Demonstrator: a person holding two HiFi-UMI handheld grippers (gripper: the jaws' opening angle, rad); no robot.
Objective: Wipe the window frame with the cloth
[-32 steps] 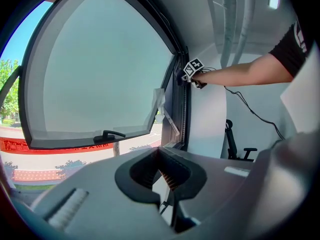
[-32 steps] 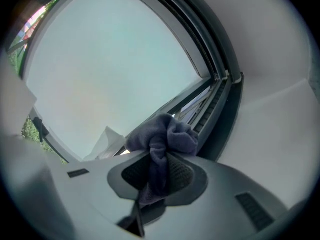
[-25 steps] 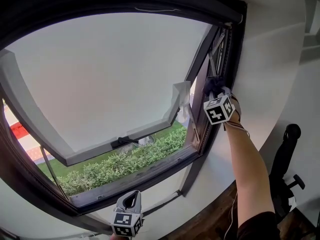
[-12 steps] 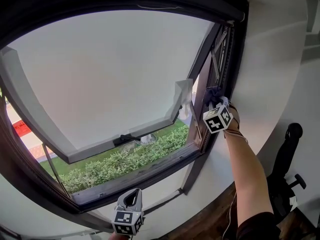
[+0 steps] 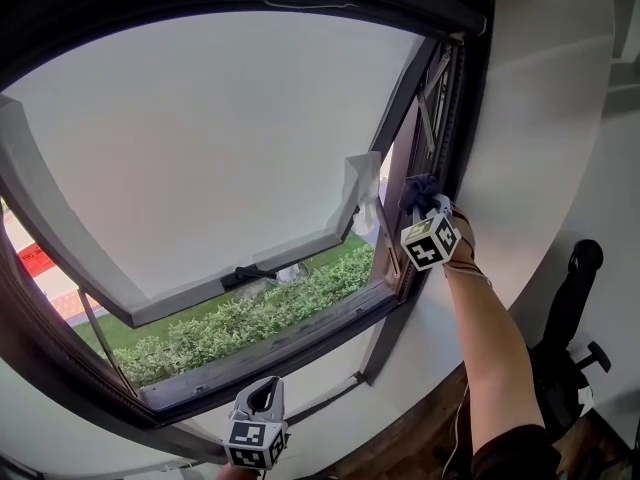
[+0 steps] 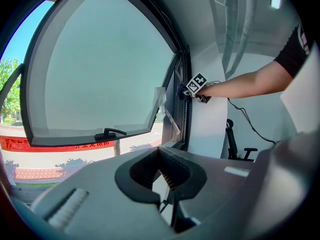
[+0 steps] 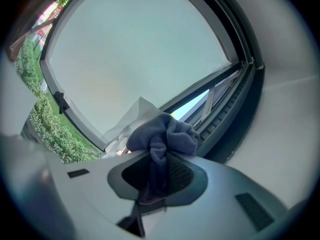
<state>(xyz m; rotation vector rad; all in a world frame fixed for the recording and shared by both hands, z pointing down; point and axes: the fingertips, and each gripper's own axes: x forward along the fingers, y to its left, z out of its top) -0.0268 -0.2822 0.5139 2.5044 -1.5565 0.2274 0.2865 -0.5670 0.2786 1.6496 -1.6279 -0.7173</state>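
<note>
The dark window frame [image 5: 470, 118] runs up the right side of the head view, with the sash swung outward. A bunched dark blue cloth [image 5: 420, 190] is pressed against the frame's inner right channel. My right gripper [image 5: 425, 218] is shut on the cloth [image 7: 165, 134], which bulges out past the fingertips [image 7: 182, 171] in the right gripper view, next to the frame's channel [image 7: 245, 89]. My left gripper [image 5: 258, 430] hangs low below the sill, shut and holding nothing [image 6: 165, 176]. From the left gripper view, the right gripper [image 6: 187, 91] and cloth rest on the frame's right upright.
A black sash handle [image 5: 245, 273] sits on the open sash's lower rail. White film [image 5: 362, 193] peels off the sash corner near the cloth. A hedge [image 5: 250, 318] lies outside. White wall [image 5: 540, 148], a black office chair [image 5: 570, 298] and wooden floor [image 5: 420, 438] are at the right.
My right gripper has slid the cloth a short way down the frame's right side. The left gripper has stayed put.
</note>
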